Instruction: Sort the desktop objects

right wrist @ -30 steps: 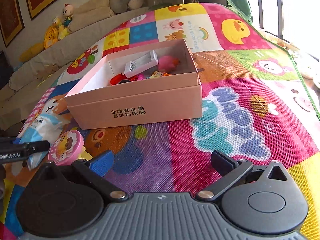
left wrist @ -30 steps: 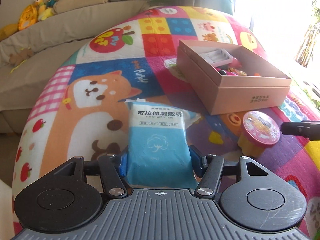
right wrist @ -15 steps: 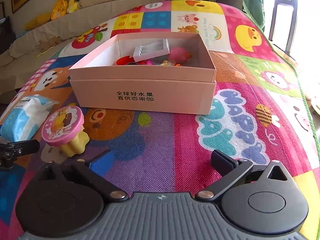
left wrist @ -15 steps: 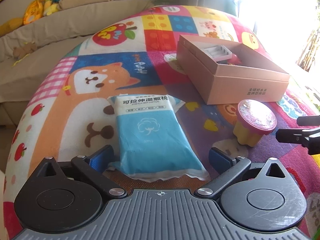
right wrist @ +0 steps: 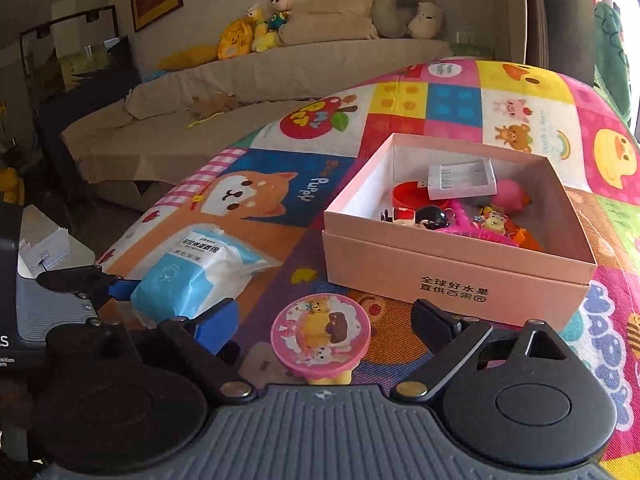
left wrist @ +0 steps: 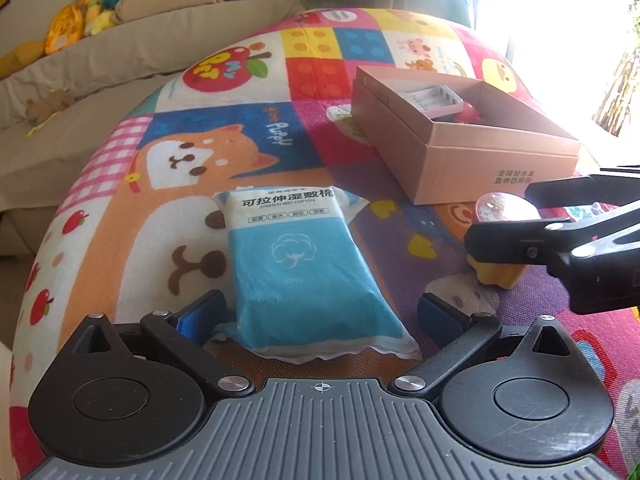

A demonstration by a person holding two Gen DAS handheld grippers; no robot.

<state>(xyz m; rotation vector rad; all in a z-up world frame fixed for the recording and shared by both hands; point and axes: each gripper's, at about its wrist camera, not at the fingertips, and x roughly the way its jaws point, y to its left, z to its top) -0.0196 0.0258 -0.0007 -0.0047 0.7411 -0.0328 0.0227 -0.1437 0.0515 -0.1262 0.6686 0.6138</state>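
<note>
Two loose items left on the mat point(left wrist: 120, 240), listed near to far.

Item 1, cup point(right wrist: 320, 336): pink round lid, yellow body, upright. It stands between the fingers of the right gripper point(right wrist: 324, 320), close in to the gripper body. The jaws have just been closing; the pads are not yet on it, a gap showing on each side. No long axis to allow for, the lid being round. In the left wrist view the same cup point(left wrist: 502, 240) sits to the right, the right gripper's fingers point(left wrist: 516, 240) straddling it. The right hand is clearly the nearer.

Item 2, wipes pack point(left wrist: 308, 272): blue and white soft pack, lying flat, long axis running near to far, in line with the left gripper point(left wrist: 320, 316). Its near end lies between the wide-open jaws, neither pad pressing on it; the gripper holds nothing.

Item 3, box point(right wrist: 460, 256): pink, open, far right of both items, well apart from the pack and near the cup. It already holds small toys and a white tray.

Judgement: the cup is the next pick; its way to the box runs far and right.
</note>
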